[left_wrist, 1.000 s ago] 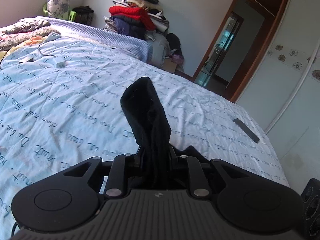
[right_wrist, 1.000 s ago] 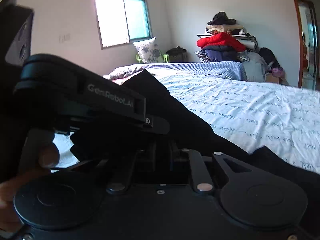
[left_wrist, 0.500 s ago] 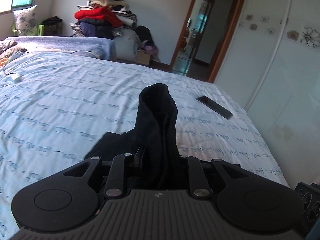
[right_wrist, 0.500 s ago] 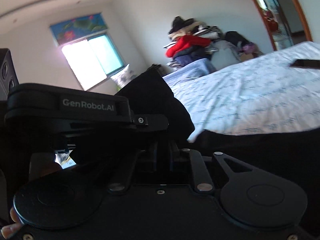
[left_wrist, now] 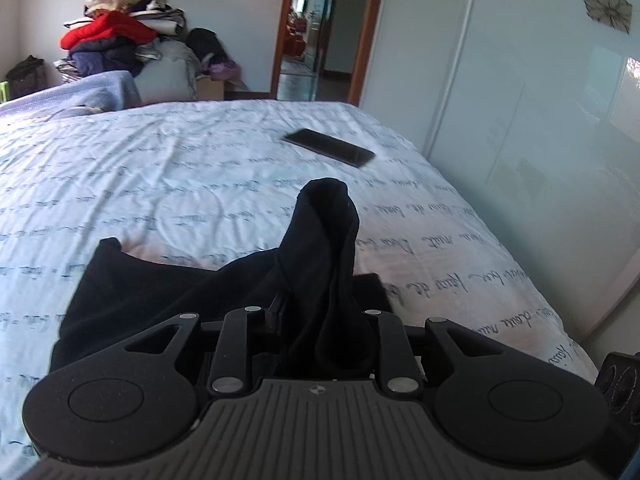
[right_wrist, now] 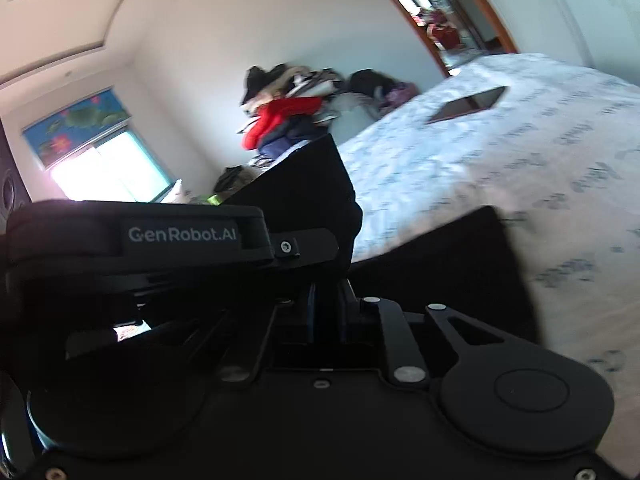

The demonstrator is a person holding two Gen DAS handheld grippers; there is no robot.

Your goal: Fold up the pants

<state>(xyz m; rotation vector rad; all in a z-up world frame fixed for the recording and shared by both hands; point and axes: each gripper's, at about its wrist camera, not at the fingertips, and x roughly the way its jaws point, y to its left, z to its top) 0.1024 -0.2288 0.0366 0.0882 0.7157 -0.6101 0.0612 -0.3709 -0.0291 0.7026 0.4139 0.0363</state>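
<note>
Big pale-blue bed [left_wrist: 200,168], black pants [left_wrist: 160,280] spread on its near side. Left gripper [left_wrist: 316,312] and right gripper [right_wrist: 326,300] both pinch bunched-up pants fabric. Dark phone [left_wrist: 328,153] lies farther back, right.

Pale walls, wooden door frame [left_wrist: 362,32], white flowered wardrobe [left_wrist: 520,80], bright window [right_wrist: 108,168], clothes pile [left_wrist: 120,36] beyond bed [left_wrist: 180,168].

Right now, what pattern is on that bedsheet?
The bedsheet is pale blue, printed with rows of dark handwritten-style script. Clearest in the left wrist view.
</note>
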